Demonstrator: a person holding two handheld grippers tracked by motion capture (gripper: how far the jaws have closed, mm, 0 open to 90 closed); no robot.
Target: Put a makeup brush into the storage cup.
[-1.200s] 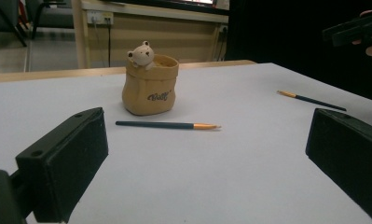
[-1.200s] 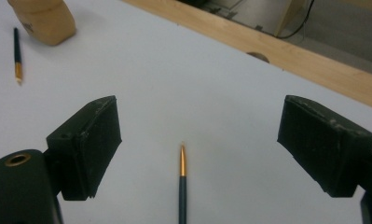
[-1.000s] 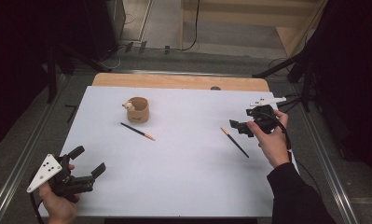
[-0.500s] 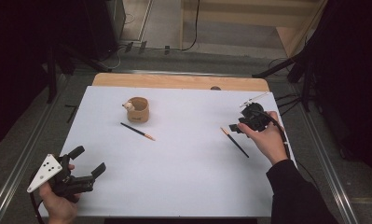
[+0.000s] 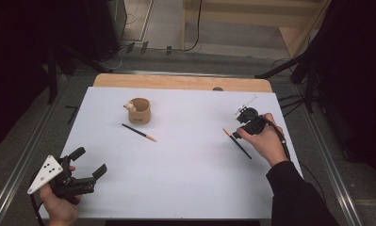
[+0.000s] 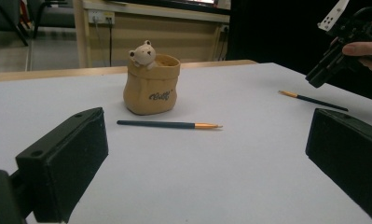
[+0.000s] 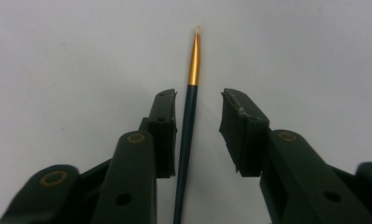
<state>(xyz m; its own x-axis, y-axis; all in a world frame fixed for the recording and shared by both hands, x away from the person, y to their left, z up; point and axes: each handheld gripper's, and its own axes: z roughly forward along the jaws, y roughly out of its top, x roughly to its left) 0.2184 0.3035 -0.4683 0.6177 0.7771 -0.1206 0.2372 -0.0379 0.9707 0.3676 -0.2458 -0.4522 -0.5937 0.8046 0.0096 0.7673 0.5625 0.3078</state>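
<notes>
Right gripper [image 7: 198, 135] dropped over the pen [image 7: 188, 130] near the table [image 5: 185, 188] right edge, jaws closing, pen between them ungripped; left gripper [image 5: 84, 165] wide open, empty.

High overhead camera plus two low gripper cameras, shared white table [image 5: 185, 188].

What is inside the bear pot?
In the high view the pot shows a dark, shadowed hollow with nothing sticking out; a bear figure sits on its rim. Its bottom is hidden by the wall. Both pencils lie outside on the table.
</notes>
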